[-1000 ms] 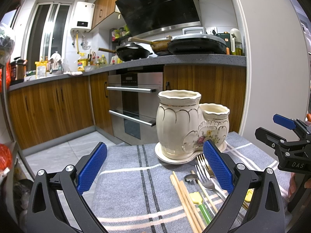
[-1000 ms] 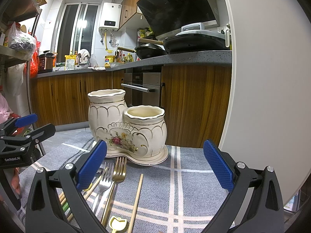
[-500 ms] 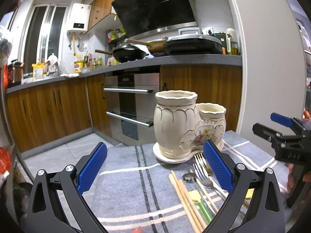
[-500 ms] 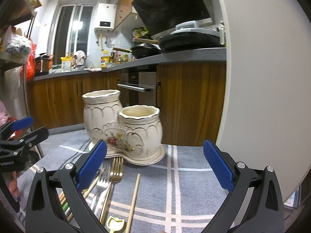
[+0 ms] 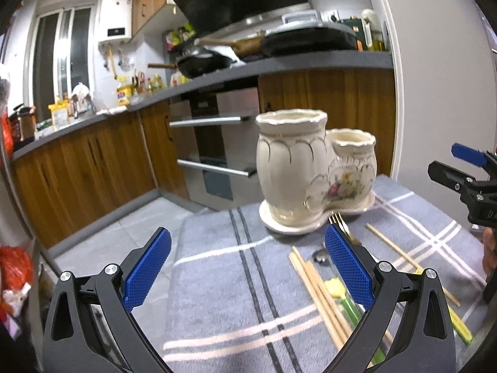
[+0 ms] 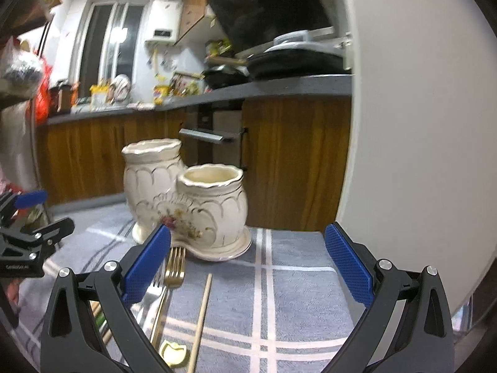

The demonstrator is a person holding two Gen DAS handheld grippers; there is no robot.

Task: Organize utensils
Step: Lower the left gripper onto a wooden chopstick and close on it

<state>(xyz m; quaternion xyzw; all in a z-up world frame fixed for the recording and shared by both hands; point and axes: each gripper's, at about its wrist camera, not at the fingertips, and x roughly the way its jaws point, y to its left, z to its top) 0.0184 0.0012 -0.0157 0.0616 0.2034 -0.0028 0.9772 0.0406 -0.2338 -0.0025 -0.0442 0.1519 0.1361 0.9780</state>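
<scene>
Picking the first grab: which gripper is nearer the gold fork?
Right gripper: the gold fork lies beside its left finger. Left gripper is farther, fork beyond its right finger.

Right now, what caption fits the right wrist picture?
Open right tool faces an empty cream holder; forks wait on the cloth.

The left gripper (image 5: 247, 269) fills the lower frame, its blue pads spread wide with nothing between them. Centre right, a cream two-pot ceramic holder (image 5: 313, 177) stands on a grey striped cloth (image 5: 217, 279). Chopsticks (image 5: 316, 292) and a fork (image 5: 340, 222) (partly hidden) lie at lower right; the right gripper (image 5: 459, 171) enters at right edge.
</scene>
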